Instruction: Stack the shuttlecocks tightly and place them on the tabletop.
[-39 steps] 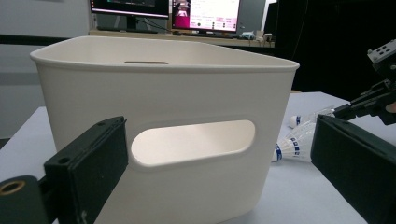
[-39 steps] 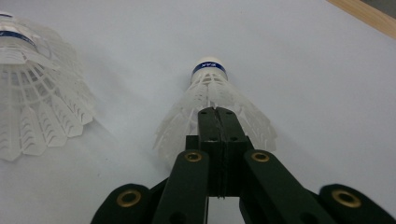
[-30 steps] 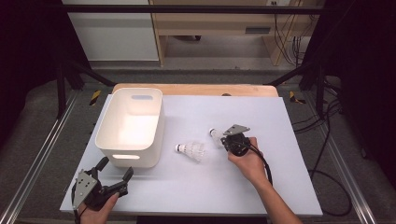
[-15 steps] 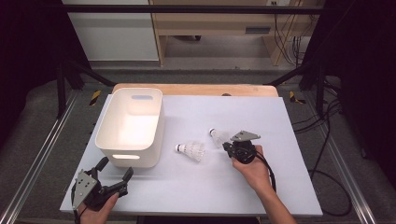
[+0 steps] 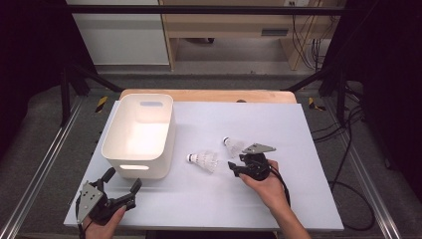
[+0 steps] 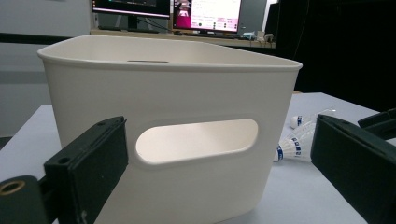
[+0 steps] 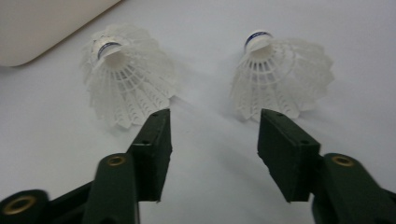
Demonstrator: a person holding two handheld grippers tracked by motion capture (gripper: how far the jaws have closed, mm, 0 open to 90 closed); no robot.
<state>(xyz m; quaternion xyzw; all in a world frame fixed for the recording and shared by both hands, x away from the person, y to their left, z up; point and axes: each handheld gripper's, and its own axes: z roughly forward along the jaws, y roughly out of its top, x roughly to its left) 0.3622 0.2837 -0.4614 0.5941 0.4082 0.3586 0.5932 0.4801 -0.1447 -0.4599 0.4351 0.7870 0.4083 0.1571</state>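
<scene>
Two white shuttlecocks lie on the white table, one (image 5: 204, 160) beside the bin and one (image 5: 233, 146) further right. In the right gripper view they lie side by side, the left one (image 7: 126, 74) and the right one (image 7: 280, 77), cork ends pointing away. My right gripper (image 5: 238, 163) (image 7: 212, 126) sits just short of them. Its jaws have just been opening and nothing is between them. My left gripper (image 5: 121, 180) (image 6: 217, 133) rests open at the near left corner, facing the bin's handle slot.
A white plastic bin (image 5: 139, 134) (image 6: 168, 116) stands on the left half of the table (image 5: 278, 119). Metal rails run along both sides. Cables trail on the floor at the right. Lit monitors stand beyond the bin in the left gripper view.
The right gripper has drawn back from the right shuttlecock toward the near edge, and its jaws have gone from shut to apart. The left gripper has not moved.
</scene>
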